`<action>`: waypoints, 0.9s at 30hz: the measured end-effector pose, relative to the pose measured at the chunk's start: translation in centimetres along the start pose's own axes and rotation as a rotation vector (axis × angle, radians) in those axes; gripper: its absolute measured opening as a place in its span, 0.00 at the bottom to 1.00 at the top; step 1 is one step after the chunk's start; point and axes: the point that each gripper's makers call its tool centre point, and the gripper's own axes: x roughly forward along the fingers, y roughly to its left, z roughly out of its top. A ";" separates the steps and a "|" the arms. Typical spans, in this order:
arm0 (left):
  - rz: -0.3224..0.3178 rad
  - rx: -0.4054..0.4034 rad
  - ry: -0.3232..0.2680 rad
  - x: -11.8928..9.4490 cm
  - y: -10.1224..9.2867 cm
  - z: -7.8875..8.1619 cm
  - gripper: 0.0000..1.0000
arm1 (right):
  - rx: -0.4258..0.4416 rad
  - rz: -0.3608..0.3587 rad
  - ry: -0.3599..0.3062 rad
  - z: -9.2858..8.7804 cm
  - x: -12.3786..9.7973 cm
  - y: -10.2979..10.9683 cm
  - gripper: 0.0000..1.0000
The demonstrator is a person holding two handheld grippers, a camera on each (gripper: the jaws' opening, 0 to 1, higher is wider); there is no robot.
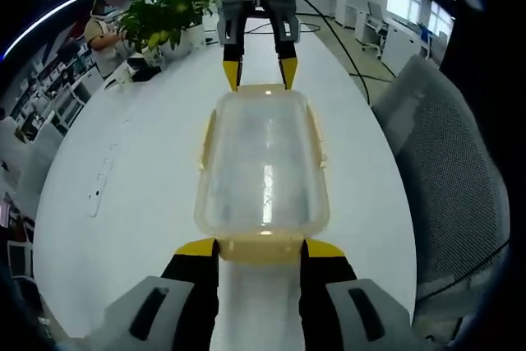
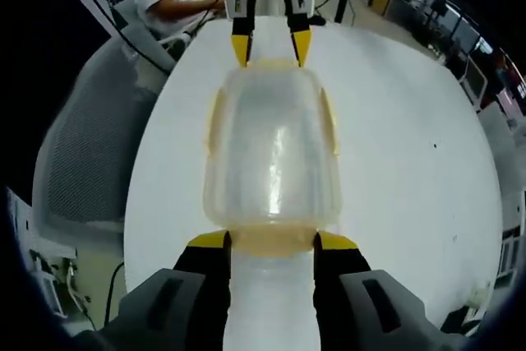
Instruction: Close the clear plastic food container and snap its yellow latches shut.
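Note:
The clear plastic container [image 1: 263,162] lies lengthwise on the white table [image 1: 123,203] with its lid resting on top. Yellow latches run along its long sides [image 1: 205,141] and its ends [image 1: 261,249]. My left gripper [image 1: 261,247] is open, its yellow tips flanking the near end latch. My right gripper [image 1: 260,73] faces it from the far end, also open, straddling that end. In the right gripper view the same container [image 2: 271,154] stretches away from my right gripper [image 2: 271,241], with the left gripper [image 2: 269,47] at its far end.
A potted plant [image 1: 164,14] and a seated person [image 1: 103,26] are at the far left of the table. A grey mesh chair [image 1: 452,162] stands beside the table's edge, and it is the same grey mesh chair [image 2: 82,145] in the right gripper view. A cable [image 1: 345,47] runs across the far tabletop.

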 end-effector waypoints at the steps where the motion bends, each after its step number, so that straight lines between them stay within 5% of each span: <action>1: -0.001 0.001 -0.002 0.1 0.0 0.2 0.32 | -0.001 -0.001 0.002 -0.2 0.0 0.0 0.36; 27: -0.020 -0.004 0.000 3.3 0.6 2.5 0.32 | -0.010 -0.002 0.098 -4.2 -0.3 -0.9 0.36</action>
